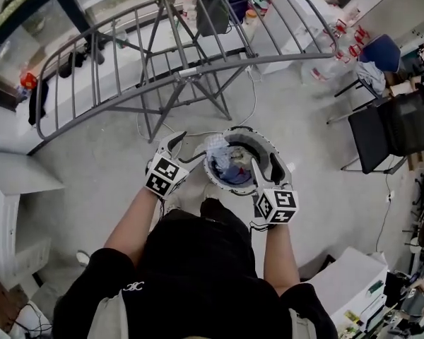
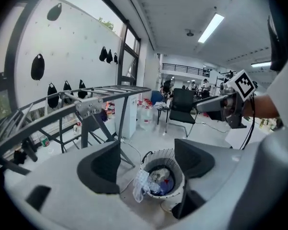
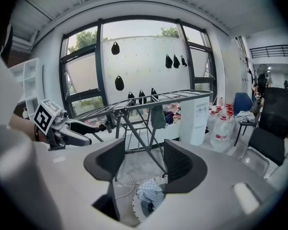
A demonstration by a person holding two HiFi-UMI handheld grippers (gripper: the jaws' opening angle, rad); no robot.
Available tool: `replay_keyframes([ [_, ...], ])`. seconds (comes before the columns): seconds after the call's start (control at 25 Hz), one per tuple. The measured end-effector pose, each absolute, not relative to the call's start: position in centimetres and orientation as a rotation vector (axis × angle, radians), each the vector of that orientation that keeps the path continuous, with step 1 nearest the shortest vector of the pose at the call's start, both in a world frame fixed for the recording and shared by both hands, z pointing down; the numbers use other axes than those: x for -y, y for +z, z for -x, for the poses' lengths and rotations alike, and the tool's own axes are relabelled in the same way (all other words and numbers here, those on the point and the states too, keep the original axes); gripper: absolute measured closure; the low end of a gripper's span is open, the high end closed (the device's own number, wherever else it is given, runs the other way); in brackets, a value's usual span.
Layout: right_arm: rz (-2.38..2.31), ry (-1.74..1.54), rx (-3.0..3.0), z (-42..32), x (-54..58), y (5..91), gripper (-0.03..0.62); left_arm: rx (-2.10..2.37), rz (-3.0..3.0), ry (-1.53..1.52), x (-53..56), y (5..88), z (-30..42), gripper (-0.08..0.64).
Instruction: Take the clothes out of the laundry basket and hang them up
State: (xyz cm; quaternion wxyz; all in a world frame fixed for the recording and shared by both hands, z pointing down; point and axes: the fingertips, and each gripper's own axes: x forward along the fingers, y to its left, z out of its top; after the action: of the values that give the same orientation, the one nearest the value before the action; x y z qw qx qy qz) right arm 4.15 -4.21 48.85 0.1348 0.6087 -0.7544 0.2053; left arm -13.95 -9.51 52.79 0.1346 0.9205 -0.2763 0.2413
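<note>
Two grippers are hovering near a round laundry basket on the pale grey floor, each carrying a cube printed with black-and-white square markers. The left gripper is holding its dark, curved pads wide apart, gripping nothing; the right gripper is likewise gaping and empty. The basket is showing a white rim and dark mesh walls. Inside it crumpled clothes are lying in a heap, blue and grey, while a pale checked cloth is draping over the rim. Beyond the basket a grey metal drying rack with thin parallel rails is standing, a dark garment hanging from it.
</note>
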Motion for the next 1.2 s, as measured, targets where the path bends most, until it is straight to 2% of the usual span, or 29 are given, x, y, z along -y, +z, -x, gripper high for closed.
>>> replay_keyframes([
  [0.72, -1.578, 0.856, 2.081, -10.9, 2.5, 61.9, 0.339, 0.595, -2.277, 1.161, 7.6, 77.3, 7.3, 0.238],
  [1.2, -1.434, 0.987, 2.022, -12.3, 2.3, 71.9, 0.341, 0.672, -2.026, 1.235, 10.0, 93.7, 5.4, 0.273],
])
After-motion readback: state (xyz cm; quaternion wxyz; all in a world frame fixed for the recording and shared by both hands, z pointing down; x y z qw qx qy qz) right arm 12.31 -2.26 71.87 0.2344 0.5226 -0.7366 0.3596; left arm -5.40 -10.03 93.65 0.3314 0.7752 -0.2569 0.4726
